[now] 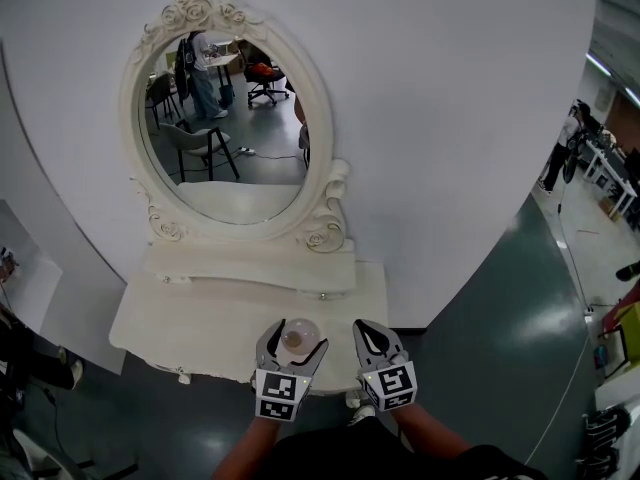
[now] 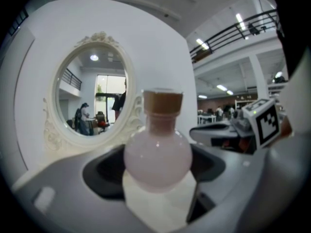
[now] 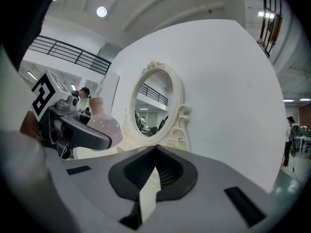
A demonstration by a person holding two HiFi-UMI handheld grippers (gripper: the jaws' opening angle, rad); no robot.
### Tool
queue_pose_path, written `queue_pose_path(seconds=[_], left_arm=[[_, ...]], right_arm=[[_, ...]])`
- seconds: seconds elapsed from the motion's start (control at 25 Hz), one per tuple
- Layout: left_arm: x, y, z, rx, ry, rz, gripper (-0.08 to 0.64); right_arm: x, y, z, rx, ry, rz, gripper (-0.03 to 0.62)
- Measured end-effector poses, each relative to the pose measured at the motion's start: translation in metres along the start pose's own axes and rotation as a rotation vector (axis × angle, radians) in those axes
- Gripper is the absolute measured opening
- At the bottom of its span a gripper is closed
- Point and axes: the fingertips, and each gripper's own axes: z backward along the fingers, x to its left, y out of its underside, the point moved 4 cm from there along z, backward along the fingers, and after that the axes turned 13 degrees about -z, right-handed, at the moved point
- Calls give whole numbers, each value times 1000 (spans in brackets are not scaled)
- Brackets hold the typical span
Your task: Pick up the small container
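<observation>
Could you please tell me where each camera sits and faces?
Head view: on the person's head, facing steeply down at the vanity table and mirror; left gripper, right gripper and forearms show.
Left gripper view: on the left gripper, facing along its jaws, shut on the small container.
Right gripper view: on the right gripper, facing along its shut jaws toward the mirror.
Shared: all show the mirror and small container.

Big open hall, a workplace of the lab or office sort, not a home. White dressing table (image 1: 190,318) and ornate oval mirror (image 1: 228,118) stand against a bare curved partition (image 1: 450,118), like a mock-up set. Grey-green hard floor (image 1: 500,328). Mezzanine railing (image 2: 228,33) and strip lights (image 2: 240,21) overhead. Mirror reflects an office chair (image 1: 265,80), a floor cable (image 1: 270,154) and a standing person (image 1: 203,73). Desks (image 1: 612,173) and another person (image 1: 557,158) off right.
</observation>
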Motion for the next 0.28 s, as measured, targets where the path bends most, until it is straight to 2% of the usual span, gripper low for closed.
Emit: queue_pose_path(seconds=[0.28], left_arm=[[8, -2, 1, -33, -29, 40, 393]], right_arm=[[-2, 0, -2, -3, -14, 12, 6]])
